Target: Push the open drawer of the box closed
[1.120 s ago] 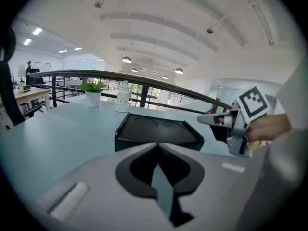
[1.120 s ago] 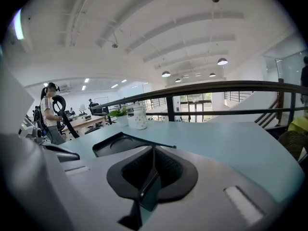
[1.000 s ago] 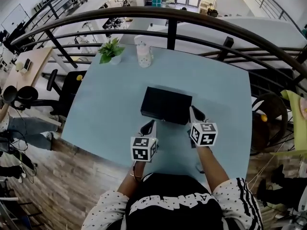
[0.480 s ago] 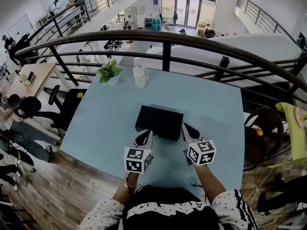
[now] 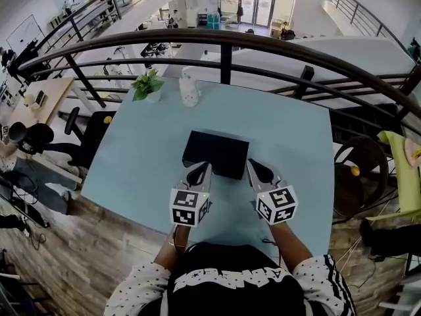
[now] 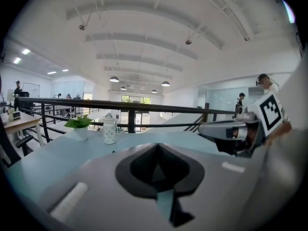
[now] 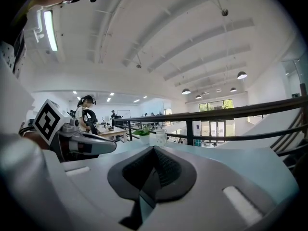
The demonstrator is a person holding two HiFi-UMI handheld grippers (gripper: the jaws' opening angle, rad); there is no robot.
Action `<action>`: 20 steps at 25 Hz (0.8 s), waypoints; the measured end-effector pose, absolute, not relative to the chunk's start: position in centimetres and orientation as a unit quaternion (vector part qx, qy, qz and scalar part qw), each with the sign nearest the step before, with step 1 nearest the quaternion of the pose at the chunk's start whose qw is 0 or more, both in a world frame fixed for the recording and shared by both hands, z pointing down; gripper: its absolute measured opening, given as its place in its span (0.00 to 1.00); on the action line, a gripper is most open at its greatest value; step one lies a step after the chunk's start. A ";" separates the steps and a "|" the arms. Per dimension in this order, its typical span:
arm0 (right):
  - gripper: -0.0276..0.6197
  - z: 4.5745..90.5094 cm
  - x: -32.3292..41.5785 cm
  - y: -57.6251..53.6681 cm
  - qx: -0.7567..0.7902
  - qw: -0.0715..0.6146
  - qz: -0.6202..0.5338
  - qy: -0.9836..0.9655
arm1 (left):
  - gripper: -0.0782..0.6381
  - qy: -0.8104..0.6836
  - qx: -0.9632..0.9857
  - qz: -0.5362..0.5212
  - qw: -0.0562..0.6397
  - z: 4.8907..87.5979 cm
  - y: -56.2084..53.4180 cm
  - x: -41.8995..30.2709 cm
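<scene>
Black box (image 5: 216, 154) sits mid bench (image 5: 289, 143), long side toward me. My L gripper (image 5: 200, 174) & R gripper (image 5: 257, 170) are both pressed together, nothing btwn the jaws, tips by the box's near edge (R just off its right corner). Potted plant (image 5: 147, 84) + white jar (image 5: 189, 91) at far edge.

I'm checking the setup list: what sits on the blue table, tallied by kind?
Box: 1
Plant: 1
Jar: 1
Total: 3
</scene>
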State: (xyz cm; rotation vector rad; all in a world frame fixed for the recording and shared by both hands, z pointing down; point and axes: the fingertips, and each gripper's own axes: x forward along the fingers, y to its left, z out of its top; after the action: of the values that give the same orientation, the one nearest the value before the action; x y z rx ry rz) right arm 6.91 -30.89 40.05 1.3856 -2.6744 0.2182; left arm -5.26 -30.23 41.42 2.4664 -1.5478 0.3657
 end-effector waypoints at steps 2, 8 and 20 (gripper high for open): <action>0.04 40.0 6.9 -30.7 0.456 0.064 0.073 -0.885 | 0.11 -0.524 0.836 0.123 0.105 41.4 -30.2 -5.1; 0.04 40.5 6.5 -30.7 0.453 0.069 0.074 -0.886 | 0.11 -0.524 0.836 0.124 0.108 41.8 -30.2 -5.4; 0.04 40.5 5.4 -30.7 0.451 0.070 0.073 -0.887 | 0.11 -0.528 0.833 0.118 0.118 42.1 -30.0 -6.3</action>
State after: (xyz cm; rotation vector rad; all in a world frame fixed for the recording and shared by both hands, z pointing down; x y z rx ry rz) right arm 5.41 -30.70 40.45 1.3580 -2.6668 0.2194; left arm -6.30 -30.03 42.09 2.4361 -1.5440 0.3461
